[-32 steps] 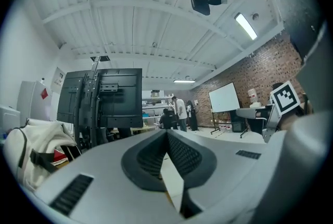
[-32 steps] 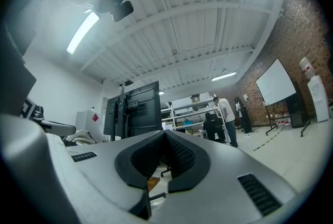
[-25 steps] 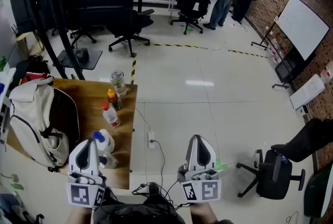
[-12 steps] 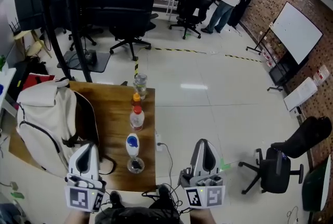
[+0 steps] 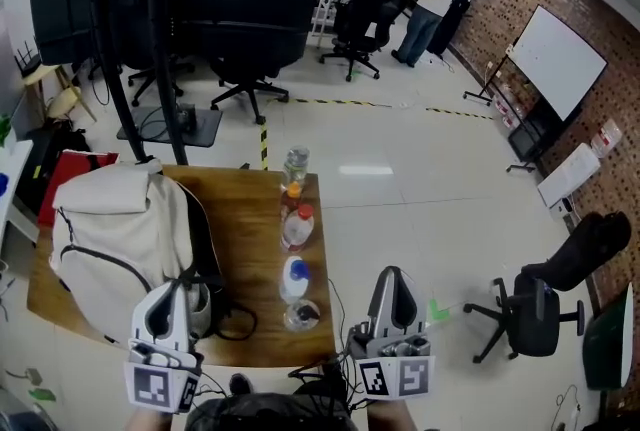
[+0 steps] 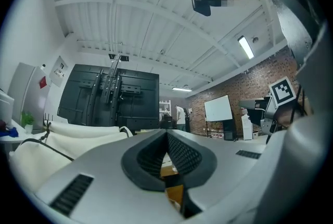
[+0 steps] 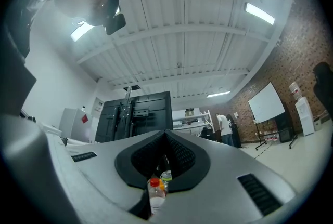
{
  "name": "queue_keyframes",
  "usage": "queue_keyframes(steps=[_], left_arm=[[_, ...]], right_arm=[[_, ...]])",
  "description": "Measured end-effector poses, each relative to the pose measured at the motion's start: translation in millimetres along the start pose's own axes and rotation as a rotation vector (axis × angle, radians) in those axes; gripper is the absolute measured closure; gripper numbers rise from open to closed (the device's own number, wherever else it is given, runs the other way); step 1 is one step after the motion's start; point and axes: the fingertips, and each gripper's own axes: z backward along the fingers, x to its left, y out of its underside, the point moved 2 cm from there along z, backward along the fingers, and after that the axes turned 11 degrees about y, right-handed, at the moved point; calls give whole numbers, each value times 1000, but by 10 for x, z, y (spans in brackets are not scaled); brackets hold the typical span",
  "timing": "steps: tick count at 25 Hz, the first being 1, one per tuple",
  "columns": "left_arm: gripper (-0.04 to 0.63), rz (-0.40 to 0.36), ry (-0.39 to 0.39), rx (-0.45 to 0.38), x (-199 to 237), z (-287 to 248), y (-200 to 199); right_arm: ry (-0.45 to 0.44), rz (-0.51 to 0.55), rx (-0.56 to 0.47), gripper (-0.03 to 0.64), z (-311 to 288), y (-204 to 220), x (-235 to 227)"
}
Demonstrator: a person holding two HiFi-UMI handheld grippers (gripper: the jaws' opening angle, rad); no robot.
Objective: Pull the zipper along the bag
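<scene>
Bag: the cream backpack (image 5: 120, 239) lies on the left half of the desk (image 5: 250, 219) with its front panel facing up. That likely keeps the zipper within reach from the near edge.
Zipper: a dark track (image 5: 105, 259) curves across the front panel. The puller is too small to pick out.
Left claw: the left claw (image 5: 170, 287) is held level at the desk's near edge, in front of the bag's near right corner. Its 2 jaws are together with nothing between them, and no view shows it touching the bag.
Bottles: a row of bottles (image 5: 298, 227), with a glass (image 5: 302, 316) at the near end, stands along the desk's right edge, beside the bag but off the zipper's path.
Right claw: the right claw (image 5: 390, 277) hangs over the floor just right of the desk. Its jaws are closed and empty, and the bottles show beyond its tips.
Stage: this looks like the approach, since neither claw is on the bag and the pull has not begun.
Next: probably 1 claw must open to pin the fabric and the other to take the puller.
</scene>
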Motion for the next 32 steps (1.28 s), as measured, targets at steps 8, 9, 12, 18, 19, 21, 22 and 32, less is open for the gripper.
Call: queue_keyframes(steps=[8,9,12,18,19,21,22,32], left_arm=[[571,20,-6,-3,539,444,45],[571,8,3,-1,539,477,35],[571,-14,29,-1,481,541,-22],[571,2,-4,-4,278,566,-84],[571,-6,-10,-4,230,549,-108],[571,-32,-6,-12,100,517,-190],[571,-41,0,-13,33,502,-224],[571,-23,-61,31,-115,476,-225]], right_arm=[[40,35,13,611,334,-27,594],[43,40,14,611,385,-38,624],[41,48,26,611,506,-69,653],[11,43,21,611,570,-88,494],[0,43,26,611,551,-66,475],[-22,45,47,611,528,-21,430],[-31,42,59,611,525,1,399],[-112,-45,85,611,316,212,445]])
